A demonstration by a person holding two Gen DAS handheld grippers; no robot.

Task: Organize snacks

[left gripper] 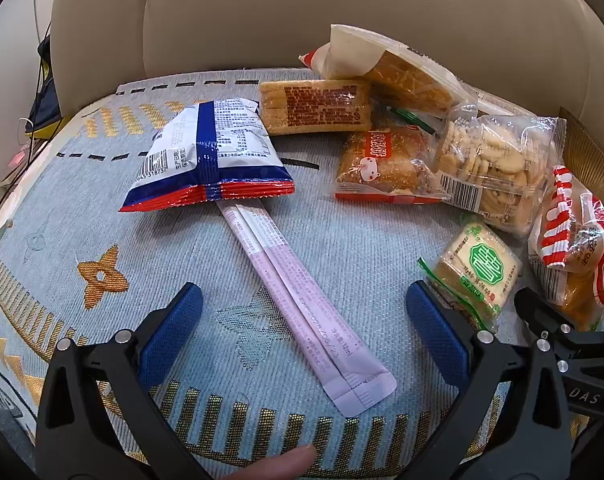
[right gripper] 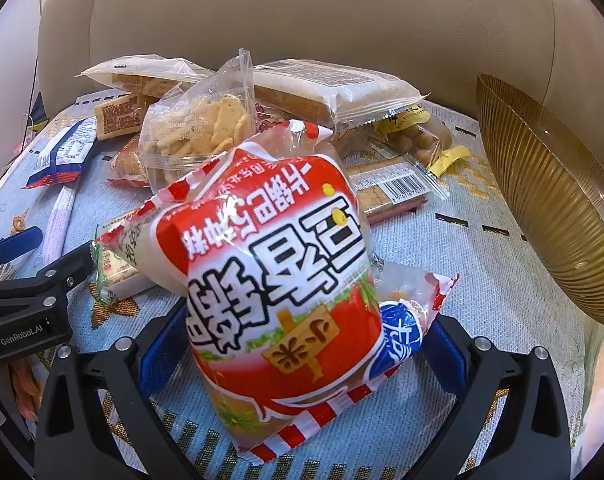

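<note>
A long lilac stick sachet point(left gripper: 302, 300) lies on the patterned cloth between the blue pads of my left gripper point(left gripper: 308, 320), which is open and touches nothing. A blue, white and red bag point(left gripper: 213, 148) covers the sachet's far end. In the right wrist view a puffy red-and-white snack bag point(right gripper: 277, 272) stands tilted between the fingers of my right gripper point(right gripper: 306, 344). That gripper is spread wide, one finger on each side of the bag. The same bag point(left gripper: 574, 248) shows at the right edge of the left wrist view.
Several wrapped snacks are piled at the back: a clear biscuit bag point(right gripper: 197, 136), a long cracker pack point(left gripper: 318, 106), a small green-labelled pack point(left gripper: 482, 268). A ribbed golden bowl point(right gripper: 542, 200) stands at the right. A beige sofa back point(right gripper: 302, 12) rises behind.
</note>
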